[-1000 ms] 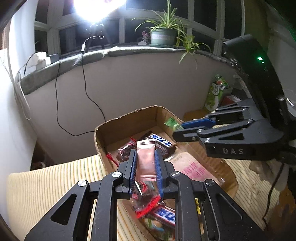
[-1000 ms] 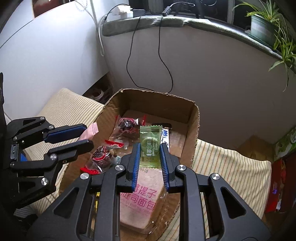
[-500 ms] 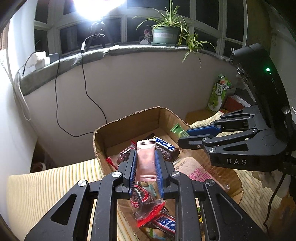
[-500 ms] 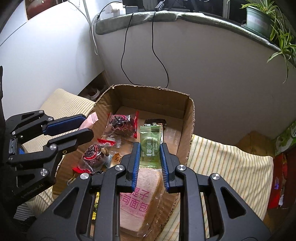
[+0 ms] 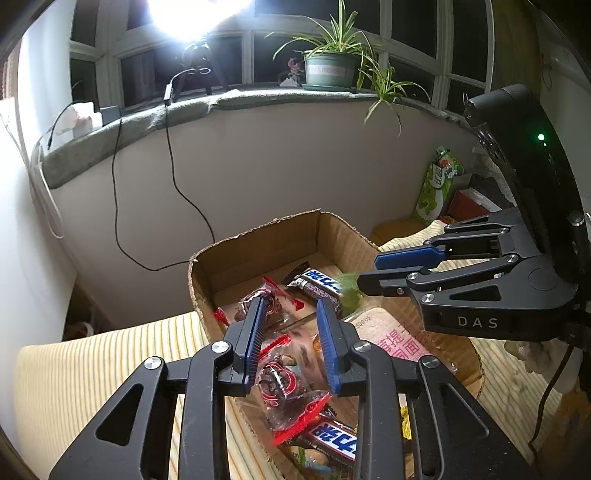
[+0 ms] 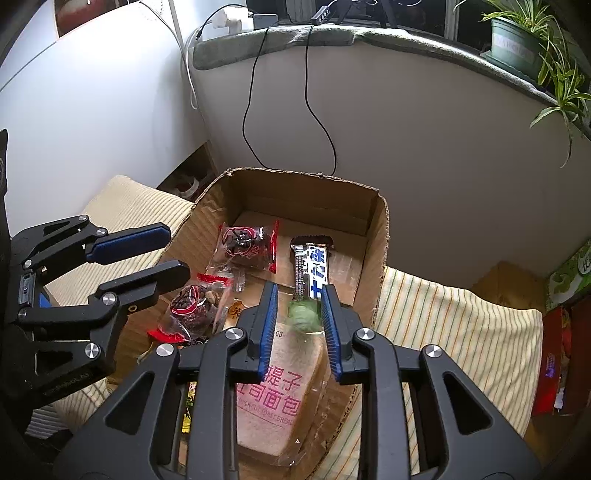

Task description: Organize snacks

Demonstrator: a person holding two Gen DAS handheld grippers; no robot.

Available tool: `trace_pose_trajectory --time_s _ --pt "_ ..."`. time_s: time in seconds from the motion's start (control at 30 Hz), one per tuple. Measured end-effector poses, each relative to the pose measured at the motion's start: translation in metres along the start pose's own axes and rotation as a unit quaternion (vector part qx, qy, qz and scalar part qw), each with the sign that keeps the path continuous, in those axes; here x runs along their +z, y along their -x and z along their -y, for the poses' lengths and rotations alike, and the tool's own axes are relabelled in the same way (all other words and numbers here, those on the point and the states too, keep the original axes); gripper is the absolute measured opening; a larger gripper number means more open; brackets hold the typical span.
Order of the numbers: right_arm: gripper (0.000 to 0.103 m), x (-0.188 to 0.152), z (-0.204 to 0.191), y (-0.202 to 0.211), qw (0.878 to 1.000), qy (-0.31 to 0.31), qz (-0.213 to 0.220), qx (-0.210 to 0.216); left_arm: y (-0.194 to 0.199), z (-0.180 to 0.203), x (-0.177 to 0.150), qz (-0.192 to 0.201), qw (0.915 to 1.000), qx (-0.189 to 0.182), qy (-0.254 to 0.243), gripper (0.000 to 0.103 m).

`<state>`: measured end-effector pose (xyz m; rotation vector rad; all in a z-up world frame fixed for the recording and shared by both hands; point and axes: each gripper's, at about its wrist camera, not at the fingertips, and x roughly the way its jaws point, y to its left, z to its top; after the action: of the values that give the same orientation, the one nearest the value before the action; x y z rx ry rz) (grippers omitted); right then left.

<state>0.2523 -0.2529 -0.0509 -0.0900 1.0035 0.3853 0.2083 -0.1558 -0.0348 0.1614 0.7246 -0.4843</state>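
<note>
while both grippers (image 5: 290,332) (image 6: 299,317) gape empty: cardboard box (image 6: 380,236) with snickers bar (image 6: 312,271), bread (image 6: 273,398), blurred green packet (image 6: 303,317).

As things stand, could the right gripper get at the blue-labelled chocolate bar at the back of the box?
Probably yes: the right gripper is open above the box, and the chocolate bar lies uncovered just ahead.

From my left wrist feed, a lamp (image 5: 195,14) at the window blows out to pure white glare, leaving the panes dark and the wall evenly, coolly lit. Both fisheye views bend straight lines hard and go black in the corners. A green packet (image 6: 303,316) smears with motion blur; the rest stays sharp.
</note>
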Motion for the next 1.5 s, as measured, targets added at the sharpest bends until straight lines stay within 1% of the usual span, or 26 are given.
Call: trace_pose_trajectory --time_s 0.07,0.13,0.17,0.2,0.23,0.33,0.47,0.57,0.7,0.83,0.87,0.9,0.93,1.1,1.2,1.33,1.5 --pt "0.028 -0.001 0.0 0.001 1.0 -0.002 0.0 0.0 0.002 0.0 0.0 0.001 1.0 0.0 0.001 0.027" --pt "0.033 -0.001 0.0 0.002 1.0 -0.001 0.001 -0.001 0.003 0.0 -0.001 0.002 1.0 -0.001 0.002 0.028" --pt "0.041 -0.002 -0.001 0.003 1.0 0.0 0.002 -0.002 0.004 0.0 -0.001 0.003 1.0 -0.001 0.001 0.029" --pt "0.046 -0.002 -0.002 0.004 1.0 0.002 0.003 -0.002 0.005 0.001 -0.002 0.003 1.0 0.0 0.0 0.034" --pt "0.048 -0.003 -0.003 0.005 1.0 0.004 0.005 -0.005 0.006 0.001 -0.003 0.004 1.0 0.0 0.001 0.039" --pt "0.051 -0.005 -0.008 0.009 1.0 0.009 0.009 -0.013 0.01 0.001 -0.005 0.004 1.0 0.002 0.0 0.039" --pt "0.064 -0.01 -0.01 0.019 0.999 0.007 0.022 -0.021 0.02 0.001 -0.008 0.01 0.9999 0.005 0.002 0.04" --pt "0.069 -0.014 -0.012 0.027 0.999 0.004 0.03 -0.024 0.028 0.001 -0.01 0.016 0.9998 0.006 0.003 0.044" --pt "0.083 -0.019 -0.015 0.038 0.999 -0.002 0.04 -0.033 0.038 -0.001 -0.014 0.021 0.9997 0.006 0.012 0.055" --pt "0.085 -0.027 -0.023 0.05 0.997 -0.004 0.051 -0.053 0.047 -0.002 -0.02 0.025 0.9995 0.009 0.019 0.058" --pt "0.088 -0.029 -0.024 0.053 0.997 -0.007 0.054 -0.061 0.05 -0.003 -0.022 0.026 0.9994 0.01 0.022 0.059" --pt "0.092 -0.032 -0.026 0.057 0.996 -0.012 0.06 -0.07 0.053 -0.004 -0.024 0.028 0.9992 0.01 0.026 0.063" --pt "0.093 -0.034 -0.028 0.061 0.995 -0.017 0.066 -0.074 0.057 -0.005 -0.026 0.031 0.999 0.012 0.03 0.067" --pt "0.099 -0.048 -0.04 0.082 0.992 -0.038 0.097 -0.077 0.075 -0.007 -0.037 0.04 0.9981 0.025 0.039 0.071" --pt "0.101 -0.057 -0.047 0.093 0.988 -0.048 0.115 -0.088 0.09 -0.006 -0.045 0.051 0.9973 0.036 0.038 0.076" --pt "0.102 -0.066 -0.054 0.106 0.984 -0.06 0.138 -0.098 0.111 -0.004 -0.057 0.067 0.9956 0.054 0.038 0.08" --pt "0.103 -0.08 -0.066 0.115 0.977 -0.061 0.156 -0.132 0.128 -0.004 -0.075 0.073 0.9936 0.071 0.049 0.081"
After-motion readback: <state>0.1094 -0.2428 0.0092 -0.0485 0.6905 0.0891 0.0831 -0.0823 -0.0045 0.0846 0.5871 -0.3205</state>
